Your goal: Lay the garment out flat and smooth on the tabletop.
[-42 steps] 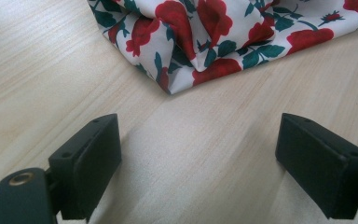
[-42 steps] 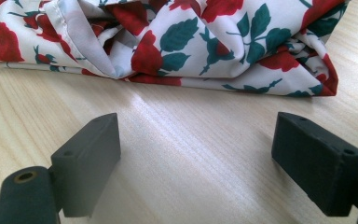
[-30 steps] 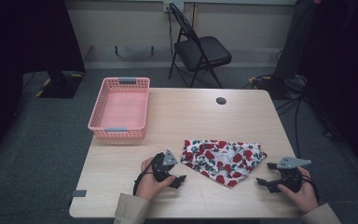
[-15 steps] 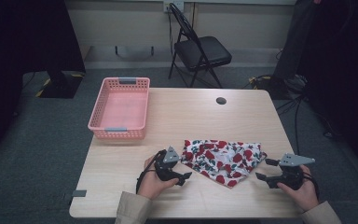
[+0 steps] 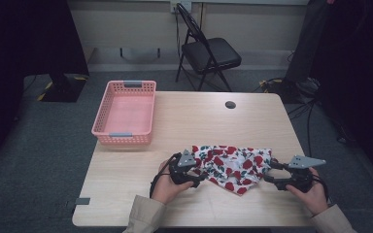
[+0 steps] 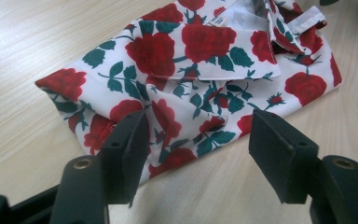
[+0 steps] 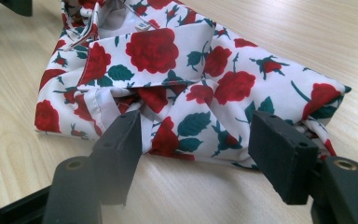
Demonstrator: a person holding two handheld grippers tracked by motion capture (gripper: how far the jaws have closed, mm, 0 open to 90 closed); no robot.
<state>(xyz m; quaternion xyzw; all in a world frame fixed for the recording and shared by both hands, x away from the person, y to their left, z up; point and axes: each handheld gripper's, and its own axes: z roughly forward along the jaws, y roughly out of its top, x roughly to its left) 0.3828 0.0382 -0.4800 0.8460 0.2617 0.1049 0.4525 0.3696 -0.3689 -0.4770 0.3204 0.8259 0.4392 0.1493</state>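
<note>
I have the left gripper [image 5: 201, 178] at one end of the rose-print garment [image 5: 233, 165] and the right gripper [image 5: 268, 172] at the opposite end, so the garment lies between the two tools on the table [image 5: 141, 179], on its near half.

Left gripper [image 6: 200, 140]: its jaws have just been closing and now stand partly apart. A bunched corner of the garment [image 6: 191, 70] sits between them. One jaw touches the cloth; the other stands clear of it. I do not count this as a clamp.

Right gripper [image 7: 198, 140]: its jaws have also just been closing and are likewise partly apart, with a gathered fold of the garment [image 7: 186, 65] in the gap. The pads do not yet press the cloth from both sides.

Status, as I judge it: both tools are positioned on the garment's ends, and the pinch is in progress but not complete. The garment rests crumpled, its collar showing beyond each tool's jaws.

Remaining: finish both grips, then lift or spread the cloth. The pink basket [image 5: 125, 112] stands far off, beyond the left gripper, holding nothing, so any transfer to it is not started.
</note>
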